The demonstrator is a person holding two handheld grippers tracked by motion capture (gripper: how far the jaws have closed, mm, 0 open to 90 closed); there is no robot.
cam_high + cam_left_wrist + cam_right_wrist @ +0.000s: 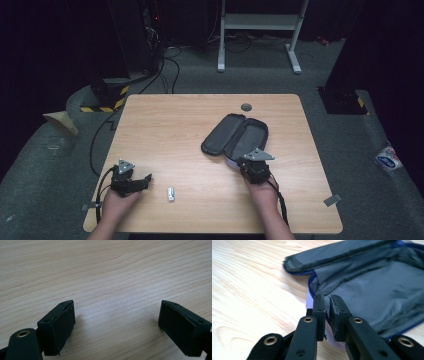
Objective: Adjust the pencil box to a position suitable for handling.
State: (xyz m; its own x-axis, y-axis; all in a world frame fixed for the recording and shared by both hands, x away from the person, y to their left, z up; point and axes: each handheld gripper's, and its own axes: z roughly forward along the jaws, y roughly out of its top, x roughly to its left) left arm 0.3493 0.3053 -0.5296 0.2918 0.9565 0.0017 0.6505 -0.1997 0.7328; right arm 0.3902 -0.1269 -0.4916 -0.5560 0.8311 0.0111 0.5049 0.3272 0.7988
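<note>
Right tongs (327, 300) pinch the pouch's (235, 136) near rim, left tongs (142, 181) wide; thin fabric could slip free when lifted.

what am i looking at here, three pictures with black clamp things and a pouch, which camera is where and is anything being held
There is no robot arm here: a person sits at a light wooden table and holds a black two-jaw hand gripper in each hand.

The high view looks down from above the person. The other two come from small cameras riding on each gripper, looking along its jaws.

On the table lie an open dark grey fabric zip case with blue zipper edging and a small white oblong object, too small to identify.

The left gripper rests near the table's front left corner, jaws wide apart over bare wood, holding nothing.

The right gripper is at the case's near edge. Its jaws are closed on that edge by the zipper, so it seems to be gripping the case.
</note>
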